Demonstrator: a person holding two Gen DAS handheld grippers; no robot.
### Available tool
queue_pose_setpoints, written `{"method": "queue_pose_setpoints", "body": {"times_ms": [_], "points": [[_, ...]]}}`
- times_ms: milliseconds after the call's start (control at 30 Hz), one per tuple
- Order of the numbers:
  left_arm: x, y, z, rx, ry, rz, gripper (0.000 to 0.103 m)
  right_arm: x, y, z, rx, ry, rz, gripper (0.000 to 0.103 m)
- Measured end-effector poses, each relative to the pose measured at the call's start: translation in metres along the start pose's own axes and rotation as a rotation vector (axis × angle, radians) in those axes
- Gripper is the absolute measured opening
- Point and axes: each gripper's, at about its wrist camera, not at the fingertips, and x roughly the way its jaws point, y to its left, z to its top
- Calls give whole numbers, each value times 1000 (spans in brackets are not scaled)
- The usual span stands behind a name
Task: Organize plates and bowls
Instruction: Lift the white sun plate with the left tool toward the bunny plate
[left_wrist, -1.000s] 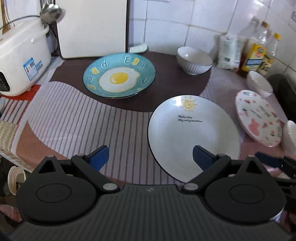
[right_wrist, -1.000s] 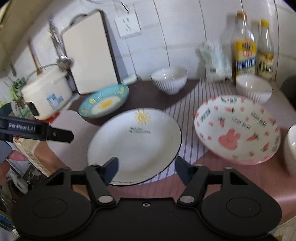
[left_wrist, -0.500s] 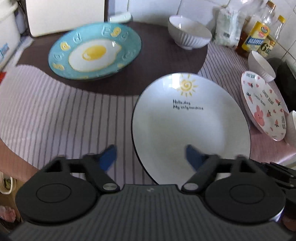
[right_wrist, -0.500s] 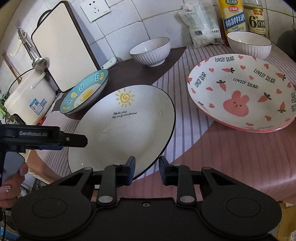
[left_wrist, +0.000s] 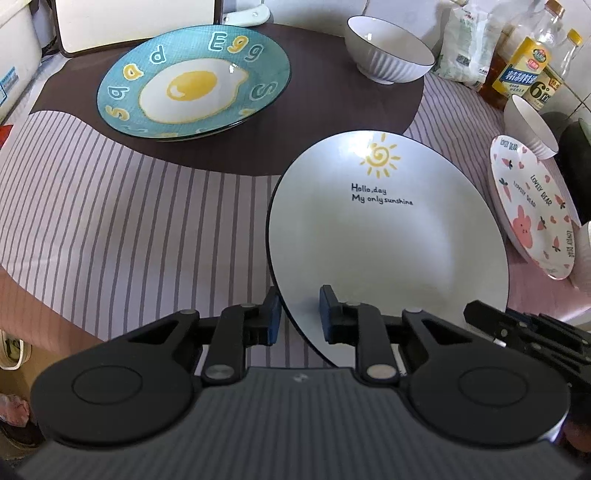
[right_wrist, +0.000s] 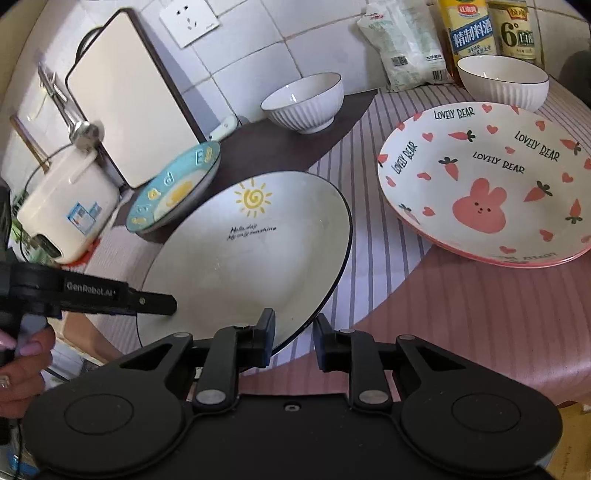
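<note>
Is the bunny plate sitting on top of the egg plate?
No, the bunny plate lies by itself on the striped cloth, far from the egg plate.

Open striped bench (left_wrist: 129, 229) left of my sun plate (left_wrist: 388, 236), room to pass. Egg plate (left_wrist: 194, 79) and white bowl (left_wrist: 389, 55) block behind, bunny plate (right_wrist: 487, 181) crowds right, bottles (right_wrist: 471, 26) along wall.

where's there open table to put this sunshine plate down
Barest: the striped cloth left of the sunshine plate, in front of the egg plate. Another patch: the pink cloth before the bunny plate. The back right is crowded with bowls, bottles.
</note>
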Motion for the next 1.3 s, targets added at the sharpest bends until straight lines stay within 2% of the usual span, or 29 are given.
{"method": "queue_pose_setpoints", "body": {"times_ms": [100,233,367,500,533,567,600,633,667,767,867,1033,1133,1200,1233,1300], "points": [[-1,-2,5,25,0,7,21,0,2,6,-39,-19,-3,27],[-5,-4,21,32,-22,13,21,0,-3,18,-20,-46,32,27],[-5,-9,42,53,-47,18,21,4,0,35,-37,-70,32,27],[4,-12,59,62,-54,-8,21,10,-3,53,-38,-92,39,27],[7,-14,62,67,-47,-28,20,12,-2,57,-64,-97,42,26],[10,-17,64,67,-32,-61,19,12,-1,60,-84,-98,73,2],[14,-23,65,92,-23,-62,19,16,5,64,-106,-75,130,2],[16,-29,66,117,-20,-47,19,19,17,66,-157,-67,119,2],[18,-32,67,105,-13,-36,20,21,30,67,-212,-78,81,2],[27,-19,71,10,46,-85,19,24,42,72,-186,-75,112,2],[32,-17,71,17,47,-80,19,21,44,78,-142,-105,77,2],[38,-14,76,13,56,-83,19,26,33,80,-153,-65,-45,3],[42,-13,80,16,78,-76,20,18,27,79,-113,-65,-71,5],[44,-15,83,39,110,-66,25,11,23,76,-99,-70,-96,8],[42,-20,83,82,120,-50,28,7,22,75,-91,-74,-110,8],[33,-32,83,178,134,7,45,-5,21,72,-65,-85,-147,8]]}}
